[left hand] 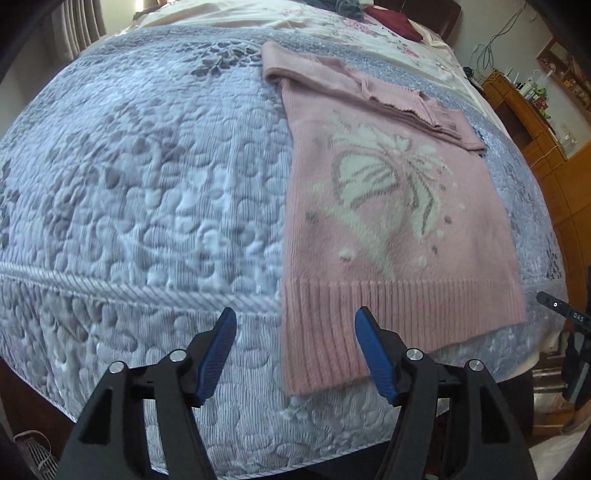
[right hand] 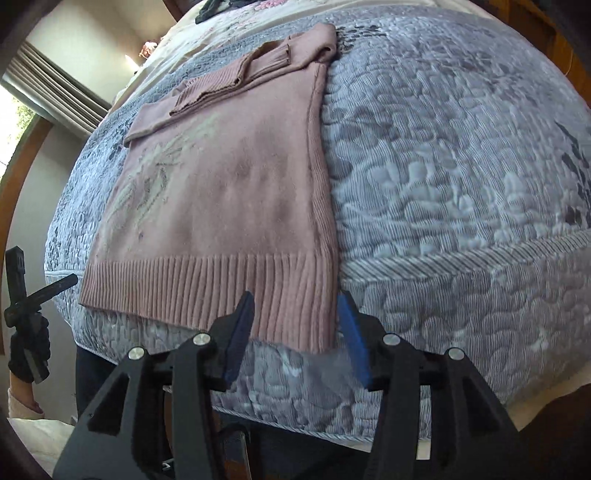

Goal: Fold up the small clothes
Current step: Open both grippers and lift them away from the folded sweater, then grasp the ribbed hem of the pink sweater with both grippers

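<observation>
The left gripper (left hand: 295, 328) sits nearest its camera, jaws spread wide and empty, straddling the left bottom corner of the pink sweater (left hand: 399, 206). That corner droops past the corded edge of the bed, so it is free for a pinch from both sides. The sweater lies flat on the grey quilted bedspread (left hand: 147, 184), butterfly motif (left hand: 380, 177) up, ribbed hem (left hand: 406, 306) toward the person. Its sleeves (left hand: 369, 92) are laid across the chest at the far end, which probably means the side folds are done and the hem-to-collar fold is what remains.

Further right, the right gripper (right hand: 295, 317) mirrors the pose: jaws open, holding nothing, framing the hem's right corner (right hand: 317, 317). Whether either pad touches the knit is hard to tell through the blur. With both corners taken together, the hem should lift evenly. A dark red cloth (left hand: 395, 22) lies well apart, far up the bed.
</observation>
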The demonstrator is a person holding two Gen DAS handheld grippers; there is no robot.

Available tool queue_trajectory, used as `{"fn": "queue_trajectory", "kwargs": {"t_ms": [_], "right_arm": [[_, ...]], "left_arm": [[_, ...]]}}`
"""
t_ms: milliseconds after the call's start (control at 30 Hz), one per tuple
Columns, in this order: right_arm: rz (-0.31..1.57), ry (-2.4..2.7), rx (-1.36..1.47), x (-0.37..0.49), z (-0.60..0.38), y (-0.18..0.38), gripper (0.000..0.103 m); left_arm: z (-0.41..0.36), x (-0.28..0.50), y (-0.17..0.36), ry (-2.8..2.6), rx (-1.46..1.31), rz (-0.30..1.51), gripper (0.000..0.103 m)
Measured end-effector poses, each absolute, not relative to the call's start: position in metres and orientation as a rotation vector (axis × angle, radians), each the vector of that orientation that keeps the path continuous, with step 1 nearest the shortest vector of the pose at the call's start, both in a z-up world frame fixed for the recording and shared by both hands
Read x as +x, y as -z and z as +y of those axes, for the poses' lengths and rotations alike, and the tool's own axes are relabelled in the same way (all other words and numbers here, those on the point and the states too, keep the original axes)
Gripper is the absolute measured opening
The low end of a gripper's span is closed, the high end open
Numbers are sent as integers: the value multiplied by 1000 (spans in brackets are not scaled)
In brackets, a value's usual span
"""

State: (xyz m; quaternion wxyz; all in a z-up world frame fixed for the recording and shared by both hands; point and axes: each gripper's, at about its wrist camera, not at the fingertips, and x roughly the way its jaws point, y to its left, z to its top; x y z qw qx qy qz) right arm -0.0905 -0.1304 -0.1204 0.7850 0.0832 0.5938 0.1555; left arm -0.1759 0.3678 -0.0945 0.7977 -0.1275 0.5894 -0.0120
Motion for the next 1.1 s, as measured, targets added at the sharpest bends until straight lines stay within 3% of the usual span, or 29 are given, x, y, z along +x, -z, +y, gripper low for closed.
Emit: {"fn": "queue_trajectory", "kwargs": {"t_ms": [500, 767, 833, 900, 967, 1000, 1067, 1100], "right_arm": [[1375, -297, 227, -85, -137, 171, 50], [1372, -365, 232, -85, -128, 166, 43], [1379, -353, 232, -83, -127, 169, 37], [1382, -387, 257, -83, -127, 169, 15], [1377, -409, 279, -84, -128, 166, 14], [1373, -412, 270, -84, -128, 163, 13], [1364, -435, 298, -84, -130, 158, 11], [1358, -451, 328, -83, -132, 156, 11]], "left_arm": [[364, -177, 125, 78, -383, 1283, 67], [356, -173, 126, 138, -441, 1276, 66], [357, -172, 128, 129, -455, 1278, 66], [357, -171, 127, 116, -447, 1279, 58], [361, -172, 125, 108, -458, 1277, 38], [364, -174, 124, 114, -476, 1273, 35], [369, -176, 122, 118, -496, 1265, 18], [370, -176, 121, 126, -510, 1258, 15]]}}
